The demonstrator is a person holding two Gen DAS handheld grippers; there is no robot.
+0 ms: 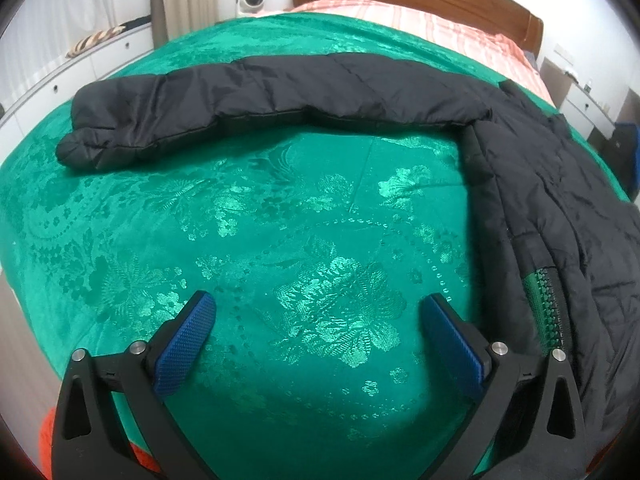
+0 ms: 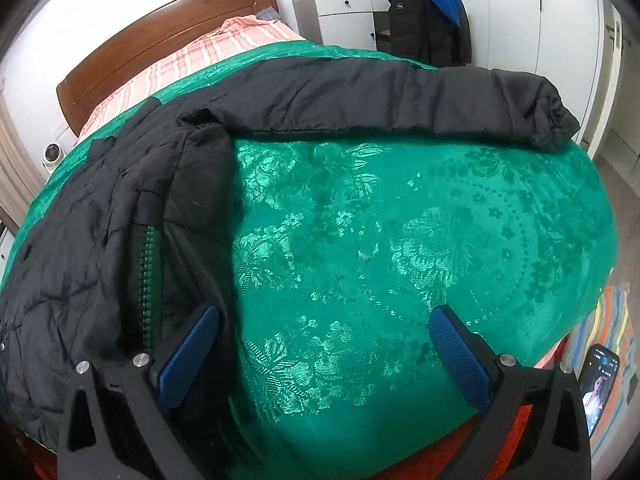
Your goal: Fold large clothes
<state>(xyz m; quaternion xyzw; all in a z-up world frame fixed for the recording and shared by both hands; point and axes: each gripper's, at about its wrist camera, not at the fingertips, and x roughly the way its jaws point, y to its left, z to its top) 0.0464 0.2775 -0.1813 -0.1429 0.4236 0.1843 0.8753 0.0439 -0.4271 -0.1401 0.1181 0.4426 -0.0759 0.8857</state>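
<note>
Phone (image 2: pixel 599 390) right view only, jacket (image 1: pixel 540 184) both

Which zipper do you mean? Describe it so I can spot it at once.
Start at the green bedspread and find the black coat lying on it with its sleeves spread out. Follow the coat's front edge toward the camera, near the open right claw. The zipper is the strip of green teeth there, the only green on the black fabric.
</note>
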